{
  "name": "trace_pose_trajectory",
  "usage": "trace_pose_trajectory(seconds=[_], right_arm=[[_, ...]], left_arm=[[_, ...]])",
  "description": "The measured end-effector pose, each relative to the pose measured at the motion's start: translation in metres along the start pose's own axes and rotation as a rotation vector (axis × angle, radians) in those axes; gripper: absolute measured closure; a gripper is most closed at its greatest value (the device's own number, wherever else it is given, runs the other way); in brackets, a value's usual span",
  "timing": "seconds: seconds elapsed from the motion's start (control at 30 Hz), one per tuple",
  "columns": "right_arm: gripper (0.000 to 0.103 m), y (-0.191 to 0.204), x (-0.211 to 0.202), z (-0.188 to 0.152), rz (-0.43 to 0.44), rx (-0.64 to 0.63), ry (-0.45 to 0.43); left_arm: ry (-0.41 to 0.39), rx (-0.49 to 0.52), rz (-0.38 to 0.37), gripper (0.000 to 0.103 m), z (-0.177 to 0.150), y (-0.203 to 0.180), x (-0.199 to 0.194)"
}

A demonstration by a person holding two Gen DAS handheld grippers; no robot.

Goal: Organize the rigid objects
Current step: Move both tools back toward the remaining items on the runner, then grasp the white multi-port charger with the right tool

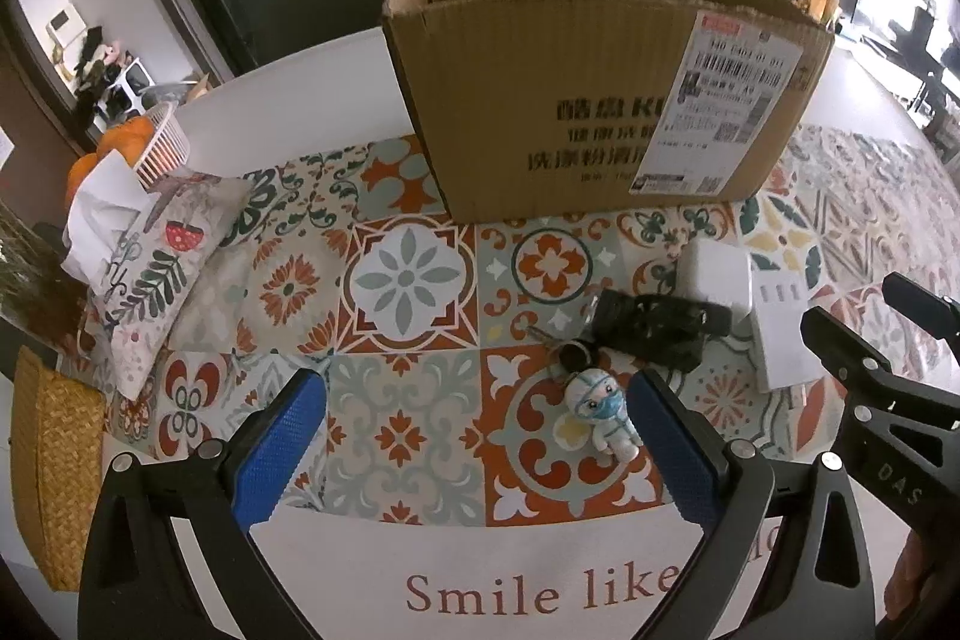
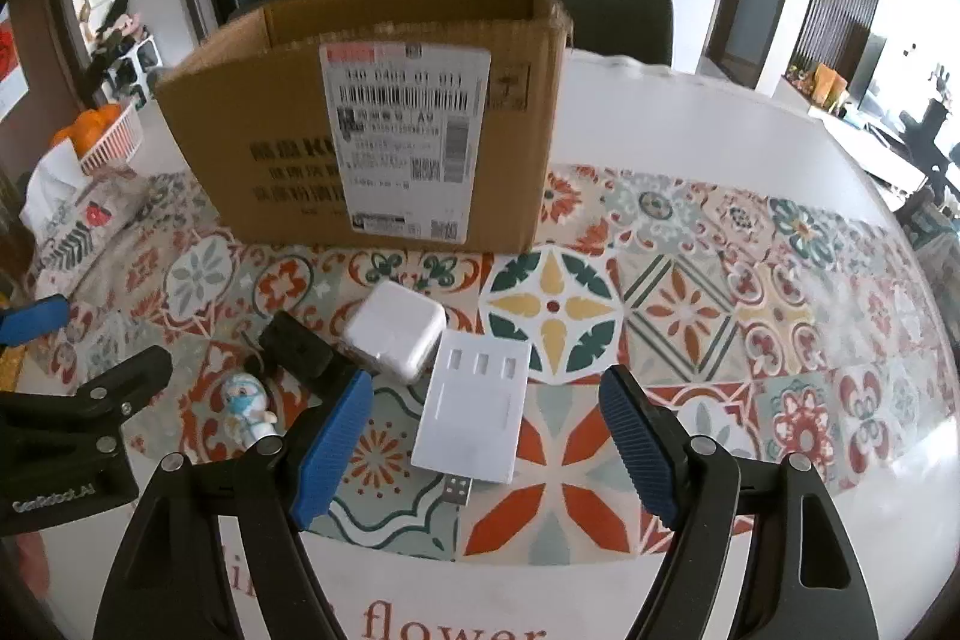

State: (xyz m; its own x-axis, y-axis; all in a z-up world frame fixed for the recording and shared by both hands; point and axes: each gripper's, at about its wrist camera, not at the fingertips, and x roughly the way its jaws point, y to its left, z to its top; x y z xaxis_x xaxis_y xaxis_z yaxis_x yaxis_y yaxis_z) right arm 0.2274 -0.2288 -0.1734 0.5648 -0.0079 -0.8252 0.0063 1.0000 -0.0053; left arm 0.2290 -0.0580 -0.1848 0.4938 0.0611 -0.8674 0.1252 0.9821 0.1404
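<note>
Open cardboard box (image 1: 600, 100) stands at far side of the surface, flaps up, shipping label on its near face; inside hidden from both views. White slatted basket (image 1: 161, 142) far left holds oranges (image 1: 123, 142); a woven straw basket (image 1: 51, 472) sits at near left edge, contents not visible. Left tongs (image 1: 477, 451) wide open, gripping nothing; small masked doll keychain (image 1: 600, 415) lies between the blue pads, close against the right pad, contact unclear. Just beyond the doll a black car key (image 1: 654, 325), then a white square charger (image 2: 396, 334) behind it. Right tongs (image 2: 486, 436) also wide open and empty, white USB hub (image 2: 474, 412) lying flat between their pads, USB plug toward the near side, nearer the left pad, touching neither. Charger just far-left of the hub, almost touching it. All items on a patterned tile-print mat (image 2: 690, 316) over a white surface (image 2: 690, 112), printed lettering at near edge. Floral tissue pouch (image 1: 156, 268) left on the mat. Room: dark glass cabinet and a dark chair behind the box, bright windows right.
</note>
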Motion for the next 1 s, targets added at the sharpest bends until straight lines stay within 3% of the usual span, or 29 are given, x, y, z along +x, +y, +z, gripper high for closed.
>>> trace_pose_trajectory(seconds=[0.37,0.83,1.0], right_arm=[[0.035,-0.004,0.037,-0.007,0.05,0.057,0.082],[0.052,-0.002,0.064,-0.011,0.039,0.073,0.138],[0.053,0.001,0.065,-0.013,0.037,0.071,0.134]], left_arm=[[0.035,0.004,0.018,0.001,-0.003,0.0,0.021],[0.048,0.007,0.015,0.001,-0.005,0.001,0.036],[0.049,0.006,0.008,0.002,-0.005,0.001,0.037]])
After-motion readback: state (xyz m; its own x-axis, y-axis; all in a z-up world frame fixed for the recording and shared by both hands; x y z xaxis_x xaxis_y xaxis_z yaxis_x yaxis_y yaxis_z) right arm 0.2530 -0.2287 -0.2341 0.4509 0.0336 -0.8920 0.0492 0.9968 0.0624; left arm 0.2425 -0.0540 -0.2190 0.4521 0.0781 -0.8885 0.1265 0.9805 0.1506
